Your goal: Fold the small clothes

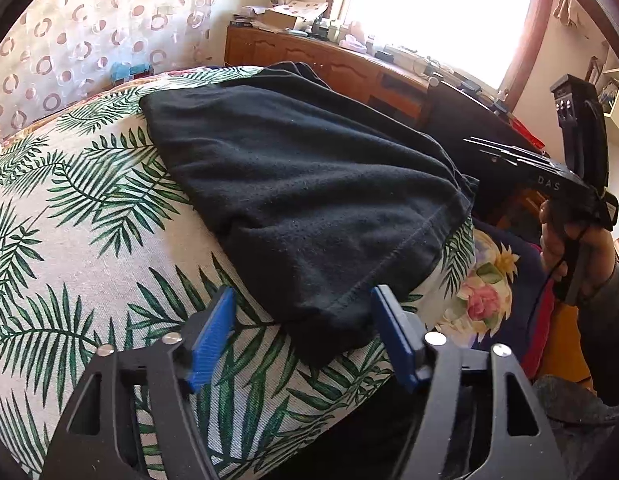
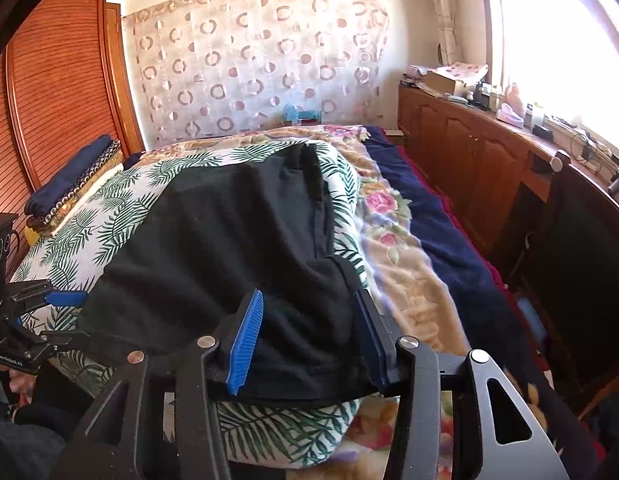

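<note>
Blown-out window [image 1: 437,12] glare; fisheye-curved, dark-vignetted edges.

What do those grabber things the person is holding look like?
Each grabber is a black metal frame with cut-out holes and round silver bolts. The left gripper and the right gripper both end in two flat fingers with ridged blue pads. The right one's body shows white letters, "DAS". A thin black cable runs by its handle. The person wears a grey sleeve.

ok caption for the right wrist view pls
Right gripper open around the near edge of a black garment lying on a palm-leaf print cushion.
</note>
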Demonstrator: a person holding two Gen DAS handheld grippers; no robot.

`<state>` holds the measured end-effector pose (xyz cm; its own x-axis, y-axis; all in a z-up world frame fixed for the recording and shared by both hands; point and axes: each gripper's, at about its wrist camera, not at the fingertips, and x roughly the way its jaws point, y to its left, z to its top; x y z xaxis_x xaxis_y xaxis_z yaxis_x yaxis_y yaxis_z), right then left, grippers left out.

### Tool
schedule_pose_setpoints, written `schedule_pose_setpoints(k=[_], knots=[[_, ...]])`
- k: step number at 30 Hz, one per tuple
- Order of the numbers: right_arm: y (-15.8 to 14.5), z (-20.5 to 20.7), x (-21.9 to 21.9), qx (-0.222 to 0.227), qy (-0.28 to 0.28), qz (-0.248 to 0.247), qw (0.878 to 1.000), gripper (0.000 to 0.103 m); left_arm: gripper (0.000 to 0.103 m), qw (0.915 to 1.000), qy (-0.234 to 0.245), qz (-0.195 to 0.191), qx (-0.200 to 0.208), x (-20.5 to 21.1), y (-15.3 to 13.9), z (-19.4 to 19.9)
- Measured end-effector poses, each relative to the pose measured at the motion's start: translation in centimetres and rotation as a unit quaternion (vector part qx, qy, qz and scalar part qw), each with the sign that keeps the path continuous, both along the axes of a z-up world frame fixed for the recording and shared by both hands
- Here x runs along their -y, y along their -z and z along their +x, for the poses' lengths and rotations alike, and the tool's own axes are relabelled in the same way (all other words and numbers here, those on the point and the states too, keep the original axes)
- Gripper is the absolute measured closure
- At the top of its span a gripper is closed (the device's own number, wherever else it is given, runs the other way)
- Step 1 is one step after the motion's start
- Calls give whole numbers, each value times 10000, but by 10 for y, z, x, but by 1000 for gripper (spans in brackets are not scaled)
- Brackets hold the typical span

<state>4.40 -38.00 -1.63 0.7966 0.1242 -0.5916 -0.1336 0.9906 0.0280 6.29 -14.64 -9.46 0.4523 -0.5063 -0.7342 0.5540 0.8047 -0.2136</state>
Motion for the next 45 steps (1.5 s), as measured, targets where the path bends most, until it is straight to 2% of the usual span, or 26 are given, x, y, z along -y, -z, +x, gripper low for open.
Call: schedule_pose_setpoints(k=[2, 3, 5, 7, 9, 16, 21, 26, 31, 32, 33, 35, 38, 43, 45], knots=[[-1, 0, 0, -9, -54, 6, 10000, 54, 43, 10000, 41, -23, 13, 1, 0, -2], [-1, 0, 1, -6, -85, 16, 10000, 54, 50, 9999, 124, -73, -21, 3, 0, -4], [-2, -1, 1, -9, -137, 35, 9999, 47, 57, 9998, 178, 4, 24, 6, 0, -7], [-3, -1, 0, -13, -194, 61, 9998, 42, 80, 9997, 172, 114, 121, 8, 0, -9], [-3, -1, -3, -47, -325, 91, 9994, 40, 96, 9997, 177, 46, 183, 7, -5, -11], [-6, -4, -19, -125, -990, 182, 9948, 40, 97, 9967, 175, -483, 626, 3, -60, -8], [-9, -10, -34, -27, -1507, 44, 9886, 36, 97, 9941, 182, -584, 891, 10, -90, 8], [5, -3, -40, -106, -1613, -436, 9859, 32, 97, 9923, 155, -662, 1032, 13, -105, 17], [29, 24, -28, -398, -1345, -1217, 9826, 32, 97, 9912, 21, -762, 1078, 10, -110, 23], [32, 30, -23, -495, -1312, -1308, 9814, 37, 97, 9910, -4, -790, 1077, 8, -110, 24], [33, 34, -18, -540, -1288, -1375, 9806, 46, 97, 9907, -24, -826, 1079, 6, -111, 26], [27, 44, -9, -556, -1288, -1433, 9797, 86, 97, 9900, -81, -914, 1068, 2, -114, 35], [0, 58, -1, -239, -1319, -1460, 9802, 93, 97, 9892, -246, -942, 1095, -5, -116, 51], [-51, 109, 5, 273, -1266, -1421, 9813, 94, 97, 9888, -576, -841, 1088, -18, -115, 95], [-62, 131, -1, 402, -1309, -1426, 9803, 94, 97, 9884, -720, -748, 1110, -22, -113, 114]])
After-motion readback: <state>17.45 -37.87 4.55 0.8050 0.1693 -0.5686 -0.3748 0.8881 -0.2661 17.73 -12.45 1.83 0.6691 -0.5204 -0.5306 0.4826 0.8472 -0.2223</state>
